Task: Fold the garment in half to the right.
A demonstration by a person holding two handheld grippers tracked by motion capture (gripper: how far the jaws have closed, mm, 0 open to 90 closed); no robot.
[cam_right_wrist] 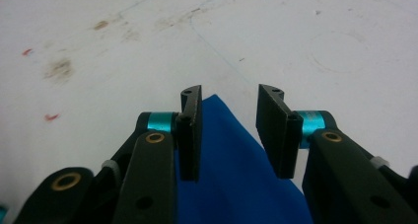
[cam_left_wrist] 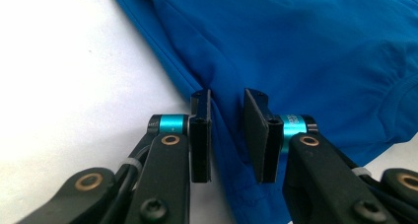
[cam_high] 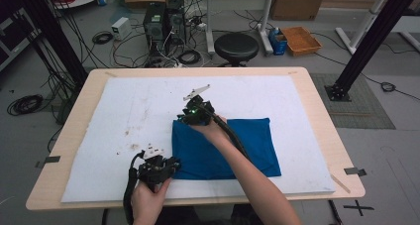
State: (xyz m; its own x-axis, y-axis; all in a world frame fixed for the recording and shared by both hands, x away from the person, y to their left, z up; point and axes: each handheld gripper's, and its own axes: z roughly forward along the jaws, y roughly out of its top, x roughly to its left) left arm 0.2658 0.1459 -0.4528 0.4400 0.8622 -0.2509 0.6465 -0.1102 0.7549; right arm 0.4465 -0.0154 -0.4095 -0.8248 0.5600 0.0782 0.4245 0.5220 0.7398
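Observation:
A folded blue cloth (cam_high: 247, 145) lies on the white mat (cam_high: 124, 101), right of the middle. My left gripper (cam_high: 173, 166) is at the cloth's near left corner. In the left gripper view it (cam_left_wrist: 226, 98) is open, and the blue cloth's (cam_left_wrist: 305, 46) edge runs up between its jaws. My right gripper (cam_high: 182, 118) is at the cloth's far left corner, held by a hand that reaches across the cloth. In the right gripper view it (cam_right_wrist: 229, 93) is open, with the pointed corner of the blue cloth (cam_right_wrist: 231, 169) between its jaws above the white mat (cam_right_wrist: 296, 36).
The mat covers most of a wooden table (cam_high: 317, 111). Brown stains (cam_high: 132, 146) mark the mat left of the cloth. Beyond the far edge stand a black stool (cam_high: 236, 46), computer towers (cam_high: 163, 24) and loose cables. Black frame posts (cam_high: 366, 41) rise at both sides.

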